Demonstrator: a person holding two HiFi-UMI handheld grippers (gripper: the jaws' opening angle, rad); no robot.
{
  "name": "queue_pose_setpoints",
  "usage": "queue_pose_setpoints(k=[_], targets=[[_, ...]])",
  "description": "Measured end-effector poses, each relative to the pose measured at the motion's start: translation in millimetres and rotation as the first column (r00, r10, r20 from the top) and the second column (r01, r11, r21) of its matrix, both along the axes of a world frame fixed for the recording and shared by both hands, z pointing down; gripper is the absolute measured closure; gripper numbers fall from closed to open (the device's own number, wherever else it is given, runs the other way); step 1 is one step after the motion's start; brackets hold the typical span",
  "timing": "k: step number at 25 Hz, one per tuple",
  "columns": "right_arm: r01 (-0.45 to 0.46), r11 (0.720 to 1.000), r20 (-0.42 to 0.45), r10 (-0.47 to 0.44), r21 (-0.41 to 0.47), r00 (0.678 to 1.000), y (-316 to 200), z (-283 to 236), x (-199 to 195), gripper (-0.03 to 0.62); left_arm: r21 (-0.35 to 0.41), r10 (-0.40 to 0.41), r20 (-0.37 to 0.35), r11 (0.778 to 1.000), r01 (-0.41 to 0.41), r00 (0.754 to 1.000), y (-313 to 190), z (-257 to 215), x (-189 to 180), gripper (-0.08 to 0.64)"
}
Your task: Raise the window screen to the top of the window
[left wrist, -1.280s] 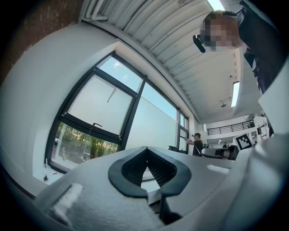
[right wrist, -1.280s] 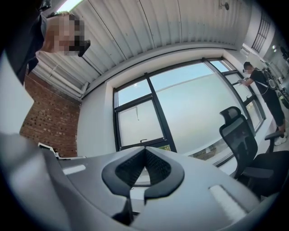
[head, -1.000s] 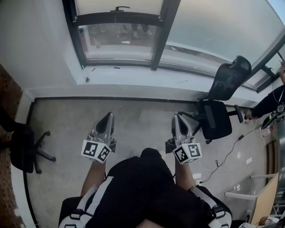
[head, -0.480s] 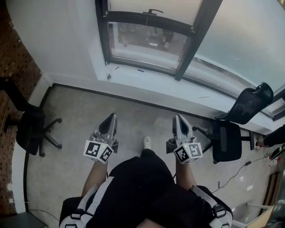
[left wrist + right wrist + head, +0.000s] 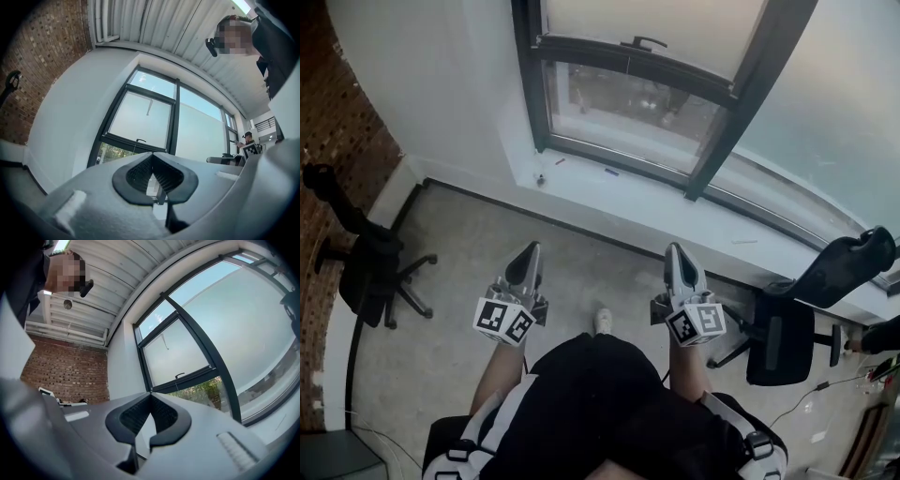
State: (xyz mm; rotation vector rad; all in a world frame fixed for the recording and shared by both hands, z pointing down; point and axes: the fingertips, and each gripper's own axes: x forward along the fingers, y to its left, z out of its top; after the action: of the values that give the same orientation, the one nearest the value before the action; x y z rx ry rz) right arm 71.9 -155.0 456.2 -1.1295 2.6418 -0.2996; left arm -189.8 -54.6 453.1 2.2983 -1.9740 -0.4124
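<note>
Head view: both grippers' jaws closed, holding nothing.

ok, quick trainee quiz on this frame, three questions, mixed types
1. True or false: the left tool grips the handle of the window screen.
2. The right tool is: A) shut and empty, B) wide open, C) holding a chair.
3. What is the far-left wall made of?
Key: 1 false, it is shut, empty and short of the window. 2 A. 3 brick.
</note>
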Motion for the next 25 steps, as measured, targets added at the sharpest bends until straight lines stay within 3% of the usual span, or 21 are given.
queue_pose_setpoints(k=[6, 10, 18, 25], targets=[[0.008, 1.0, 0.021, -0.008, -0.025, 1.0, -70.5, 7.6, 1.7, 0.588, -0.004, -0.023, -0.014, 1.0, 0.023, 1.0, -64.3, -2.8, -1.5, 0.557], [0.012, 0.999, 0.03, -0.011, -0.05, 0.999, -112.7, 17.2, 8.1, 0.588, -0.049, -0.042, -0.02, 0.998, 0.04, 0.999, -106.3, 0.9, -0.1, 0.558], [0.027, 0.998, 0.016, -0.026, -0.061, 1.0, -163.6, 21.9, 4.5, 0.588, -0.049, 0.005, -0.021, 0.999, -0.006, 1.0, -171.1, 5.0, 14.1, 0.558], [0.035, 0.996, -0.028, -0.038, -0.084, 0.999, -191.7, 35.5, -9.3, 0.588, -0.079, 0.002, -0.039, 0.997, -0.005, 0.999, -194.5, 24.9, 1.5, 0.557]])
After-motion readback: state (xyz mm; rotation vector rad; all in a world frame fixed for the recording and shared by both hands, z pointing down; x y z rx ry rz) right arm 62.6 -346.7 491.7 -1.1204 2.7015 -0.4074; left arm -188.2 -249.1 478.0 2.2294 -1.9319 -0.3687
